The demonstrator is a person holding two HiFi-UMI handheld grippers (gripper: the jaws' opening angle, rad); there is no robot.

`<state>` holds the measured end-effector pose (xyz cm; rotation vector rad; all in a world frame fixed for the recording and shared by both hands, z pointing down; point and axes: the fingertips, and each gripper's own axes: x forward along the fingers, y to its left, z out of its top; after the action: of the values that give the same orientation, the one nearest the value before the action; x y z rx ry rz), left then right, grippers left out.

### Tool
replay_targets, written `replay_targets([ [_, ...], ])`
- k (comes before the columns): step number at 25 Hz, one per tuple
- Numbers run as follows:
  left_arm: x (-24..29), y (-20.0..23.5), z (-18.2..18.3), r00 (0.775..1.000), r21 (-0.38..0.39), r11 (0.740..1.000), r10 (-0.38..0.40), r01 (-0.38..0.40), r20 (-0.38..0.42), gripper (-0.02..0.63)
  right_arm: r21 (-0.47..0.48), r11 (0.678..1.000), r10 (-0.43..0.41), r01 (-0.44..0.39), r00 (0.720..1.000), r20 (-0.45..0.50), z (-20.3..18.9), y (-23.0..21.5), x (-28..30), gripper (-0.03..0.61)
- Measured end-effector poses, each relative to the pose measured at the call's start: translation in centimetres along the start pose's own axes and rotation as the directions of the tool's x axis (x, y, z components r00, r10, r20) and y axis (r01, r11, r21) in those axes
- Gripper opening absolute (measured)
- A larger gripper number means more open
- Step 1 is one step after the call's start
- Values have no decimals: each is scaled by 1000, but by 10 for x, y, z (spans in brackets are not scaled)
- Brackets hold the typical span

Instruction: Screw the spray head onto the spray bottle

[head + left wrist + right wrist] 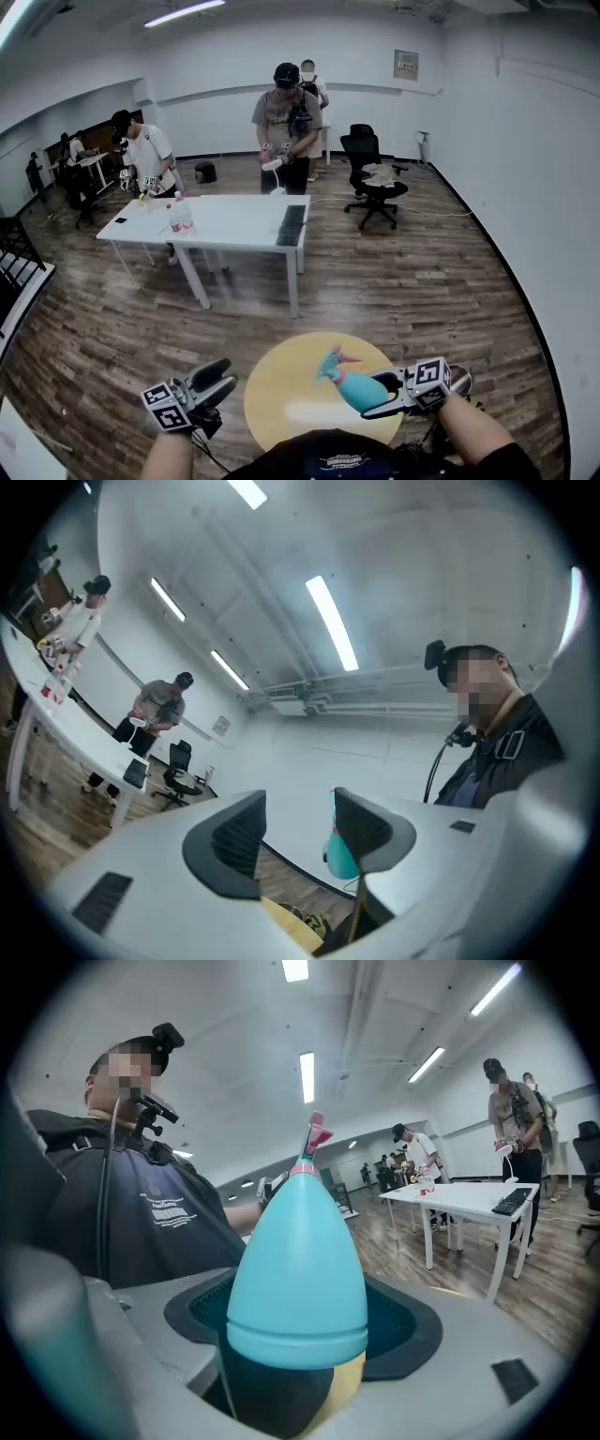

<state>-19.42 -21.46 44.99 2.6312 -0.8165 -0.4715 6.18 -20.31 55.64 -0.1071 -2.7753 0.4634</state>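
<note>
A teal spray bottle [354,386] with a pink spray head [333,359] on its top hangs tilted over the round yellow table [281,375]. My right gripper [373,395] is shut on the bottle's lower body. In the right gripper view the bottle [298,1269] fills the space between the pads, and its spray head [314,1138] points away from the camera. My left gripper [225,375] is off to the left of the table, open, with nothing between its fingers. Seen from the left gripper [295,832], the bottle [339,855] shows beyond the right jaw, apart from it.
A long white table [234,220] stands farther off with a dark keyboard [292,225] and small bottles on it. Several people work around it. A black office chair [375,183] stands at the back right. Wooden floor surrounds the yellow table.
</note>
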Motion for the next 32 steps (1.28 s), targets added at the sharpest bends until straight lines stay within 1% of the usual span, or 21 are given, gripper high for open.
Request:
replay_targets([
  [2,-4,4,4,1000,2,1000,16,-16,-12,262,-24,1000,2,-3,1000,-9,2,-1,0,403],
  [4,11,-3,-6,996,35,999,-20,24,-91,267,-49,999,-3,1,1000,-30,2,-2,5,403],
  [5,25,-12,-15,987,60,996,-53,62,-150,267,-68,998,-7,4,999,-45,2,-2,9,403],
  [6,41,-22,-25,973,82,990,-92,111,-213,268,-90,996,-13,7,998,-62,3,-1,14,403],
  [7,59,-34,-38,952,98,981,-136,169,-276,276,-110,994,-15,6,996,-83,4,1,20,403],
  [9,94,-59,-65,893,117,950,-224,290,-391,291,-140,990,-4,-14,992,-127,3,6,32,403],
  [10,108,-71,-79,856,138,926,-260,353,-447,291,-152,988,8,-30,989,-145,3,9,37,403],
  [11,119,-84,-92,816,180,888,-287,423,-502,291,-162,985,25,-51,987,-160,3,13,41,403],
  [12,126,-97,-103,775,240,832,-308,501,-553,245,-171,982,47,-78,983,-178,2,17,44,403],
  [13,129,-110,-112,736,297,762,-323,575,-596,169,-181,978,69,-106,978,-198,-2,22,45,402],
  [14,130,-119,-118,702,334,700,-333,631,-629,172,-189,974,85,-127,972,-218,-6,27,44,402],
  [15,129,-126,-122,676,352,654,-340,669,-653,173,-196,971,93,-140,968,-231,-10,30,42,402],
  [18,122,-136,-131,615,387,547,-327,742,-717,175,-213,965,97,-155,960,-262,-15,41,38,399],
  [20,116,-140,-140,564,409,453,-286,792,-775,175,-215,962,104,-171,951,-290,-22,47,37,395],
  [21,114,-143,-146,540,412,410,-270,814,-797,175,-213,961,109,-178,947,-302,-26,50,37,392],
  [22,114,-146,-150,524,410,386,-262,826,-810,176,-210,960,113,-184,944,-309,-30,51,36,377],
  [23,115,-148,-152,520,404,386,-266,829,-812,176,-203,961,118,-186,944,-307,-31,52,36,376],
  [24,116,-149,-150,524,394,407,-283,824,-803,176,-193,963,126,-188,947,-297,-31,53,35,376],
  [26,118,-153,-140,553,362,482,-346,798,-758,177,-170,966,148,-197,953,-263,-24,55,34,376],
  [29,122,-150,-128,623,342,583,-390,737,-679,181,-157,968,158,-195,962,-222,-16,54,31,377],
  [32,123,-135,-120,714,335,685,-391,647,-580,183,-146,973,154,-181,971,-181,-12,47,33,377],
])
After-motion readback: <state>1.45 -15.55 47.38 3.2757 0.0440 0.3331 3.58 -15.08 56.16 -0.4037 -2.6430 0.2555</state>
